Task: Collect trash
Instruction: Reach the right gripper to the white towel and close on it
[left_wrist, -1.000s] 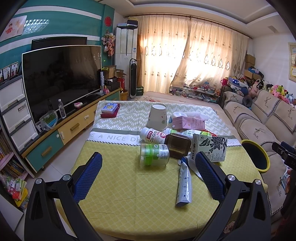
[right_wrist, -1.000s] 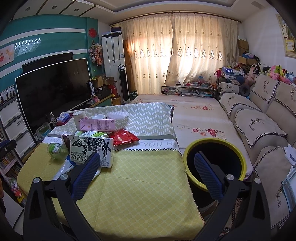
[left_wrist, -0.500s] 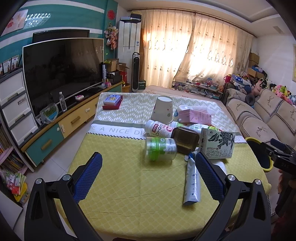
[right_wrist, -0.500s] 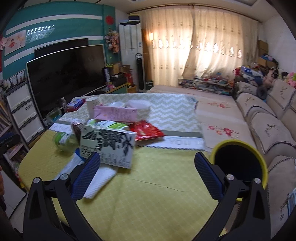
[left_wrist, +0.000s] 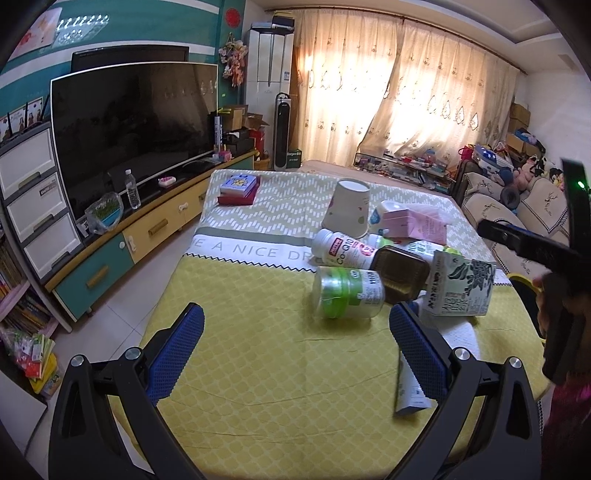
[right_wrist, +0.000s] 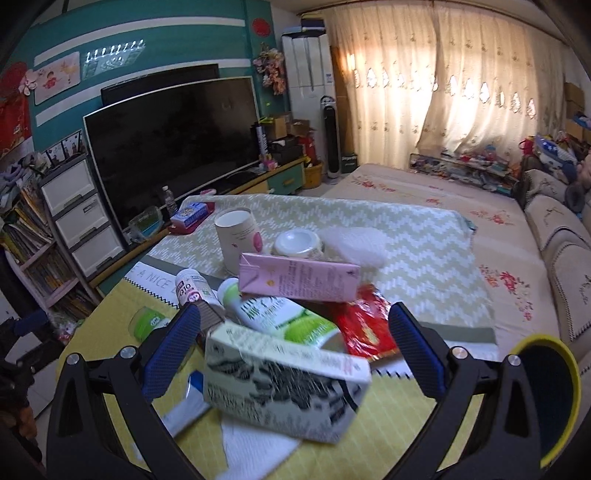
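A pile of trash lies on the yellow-green tablecloth (left_wrist: 258, 332): a clear jar with a green cap (left_wrist: 347, 293), a Co-Q10 bottle (left_wrist: 343, 251), a brown tray (left_wrist: 400, 275), a leaf-printed carton (left_wrist: 461, 288), a pink carton (left_wrist: 413, 225), an upturned paper cup (left_wrist: 347, 208) and a tube (left_wrist: 408, 387). My left gripper (left_wrist: 295, 343) hangs open just short of the jar, holding nothing. My right gripper (right_wrist: 295, 339) is open, and the leaf-printed carton (right_wrist: 284, 391) lies between its fingers without clear contact. Behind it are a green-white bottle (right_wrist: 284, 317), the pink carton (right_wrist: 299, 277) and a red packet (right_wrist: 364, 325).
A yellow-rimmed bin (right_wrist: 535, 338) stands off the table's right edge beside the sofa (right_wrist: 561, 258). Books (left_wrist: 238, 188) rest at the table's far left corner. A TV (left_wrist: 129, 136) on a low cabinet (left_wrist: 110, 258) lines the left wall across a strip of floor.
My right gripper has swung left from the bin to the pile and closed in on the leaf-printed carton. The left gripper has drawn nearer the jar. Both stay open.
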